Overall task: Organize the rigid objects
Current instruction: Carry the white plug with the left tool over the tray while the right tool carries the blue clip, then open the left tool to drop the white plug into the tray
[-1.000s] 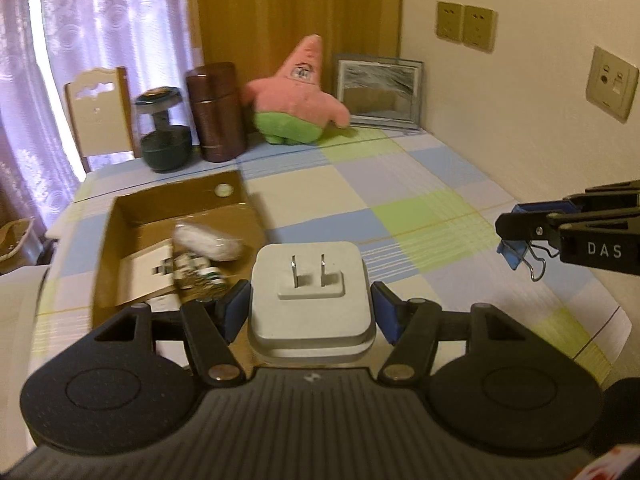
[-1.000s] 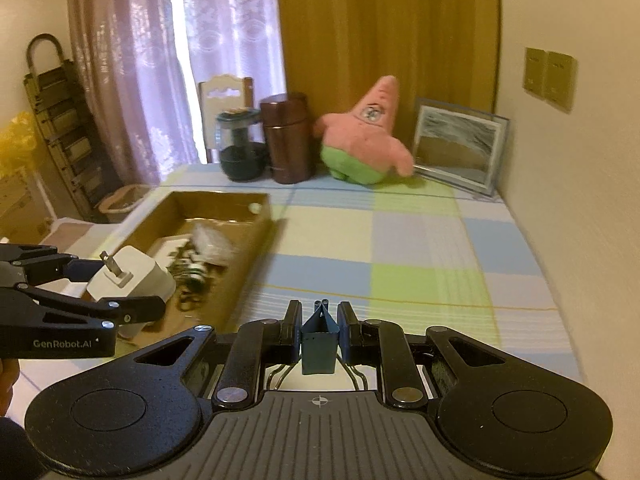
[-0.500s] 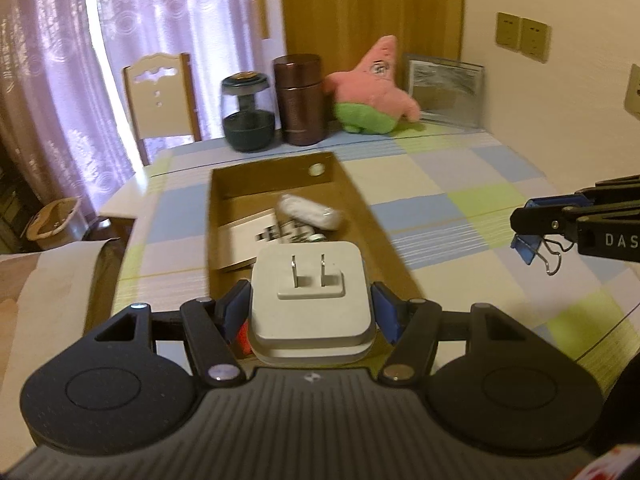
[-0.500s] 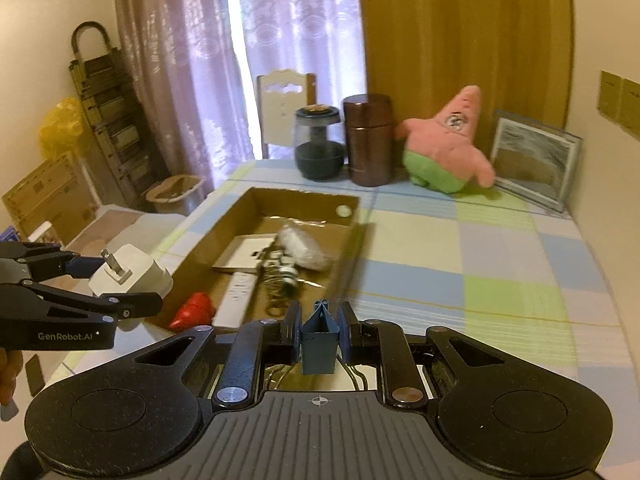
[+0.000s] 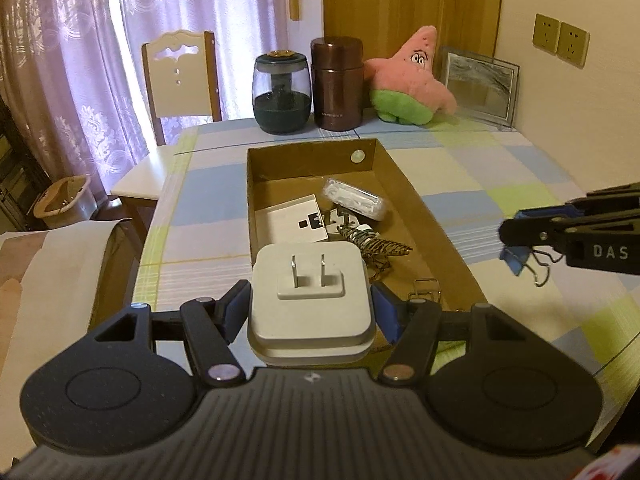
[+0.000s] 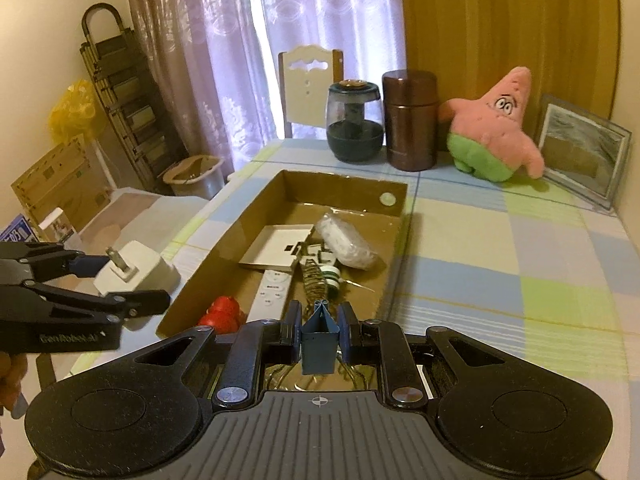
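Note:
My left gripper [image 5: 310, 306] is shut on a white two-prong plug adapter [image 5: 311, 280], held above the near end of the open cardboard box [image 5: 436, 224]; it also shows in the right wrist view [image 6: 134, 270]. My right gripper [image 6: 319, 330] is shut on a blue binder clip [image 6: 318, 344], held over the box's near end; the clip also shows in the left wrist view [image 5: 516, 258]. The box holds a white card [image 6: 276, 250], a bagged white item [image 6: 346, 242], a white remote [image 6: 270, 294], a red object [image 6: 224, 314] and small metal pieces.
At the table's far end stand a dark glass jar [image 6: 354, 122], a brown canister [image 6: 410, 120], a pink star plush [image 6: 492, 130] and a framed picture [image 6: 582, 150]. A chair [image 5: 180, 80] stands beyond the far-left edge. The wall runs along the right.
Both grippers have pulled back and to the left. The box now lies straight ahead of both, with more of its contents showing. Both grips are unchanged.

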Demonstrator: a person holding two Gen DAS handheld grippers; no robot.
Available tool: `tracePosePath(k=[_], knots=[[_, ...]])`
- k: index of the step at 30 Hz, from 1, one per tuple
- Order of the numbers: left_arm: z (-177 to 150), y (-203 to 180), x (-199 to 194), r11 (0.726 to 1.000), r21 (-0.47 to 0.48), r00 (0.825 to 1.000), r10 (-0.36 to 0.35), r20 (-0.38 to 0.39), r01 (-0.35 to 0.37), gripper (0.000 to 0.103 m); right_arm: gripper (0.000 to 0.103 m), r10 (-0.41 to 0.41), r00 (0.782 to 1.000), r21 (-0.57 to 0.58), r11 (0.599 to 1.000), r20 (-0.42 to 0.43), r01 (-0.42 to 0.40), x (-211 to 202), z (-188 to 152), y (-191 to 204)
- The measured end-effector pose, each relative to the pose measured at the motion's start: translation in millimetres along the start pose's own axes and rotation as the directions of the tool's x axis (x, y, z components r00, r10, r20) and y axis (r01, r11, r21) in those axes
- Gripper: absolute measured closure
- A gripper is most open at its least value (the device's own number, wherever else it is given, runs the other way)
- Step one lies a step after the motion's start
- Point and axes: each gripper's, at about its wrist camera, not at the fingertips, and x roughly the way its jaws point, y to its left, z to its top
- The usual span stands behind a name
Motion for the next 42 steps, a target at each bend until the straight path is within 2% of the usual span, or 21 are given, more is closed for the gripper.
tracePosePath(k=[11, 21, 24, 42], knots=[[4.3, -2.3, 43.3, 0.999, 0.018, 0.999, -0.03, -0.036, 0.031, 0.043, 0.088, 0.011, 0.999, 0.02, 1.0, -0.032, -0.01, 42.5, 8.1, -4.1], [6.6, -3.5, 66.2, 0.998, 0.024, 0.997, -0.048, -0.061, 0.05, 0.042, 0.088, 0.009, 0.999, 0.031, 0.999, -0.048, -0.008, 64.8, 11.6, -8.1], [8.2, -1.4, 67.1, 0.998, 0.018, 0.997, -0.051, -0.051, 0.052, 0.034, 0.088, 0.006, 0.999, 0.034, 0.999, -0.05, -0.004, 67.2, 12.2, -9.5], [2.5, 6.1, 59.0, 0.999, 0.013, 0.998, -0.049, -0.045, 0.05, 0.034, 0.088, 0.013, 0.999, 0.056, 0.998, -0.048, -0.01, 68.8, 16.7, -8.8]])
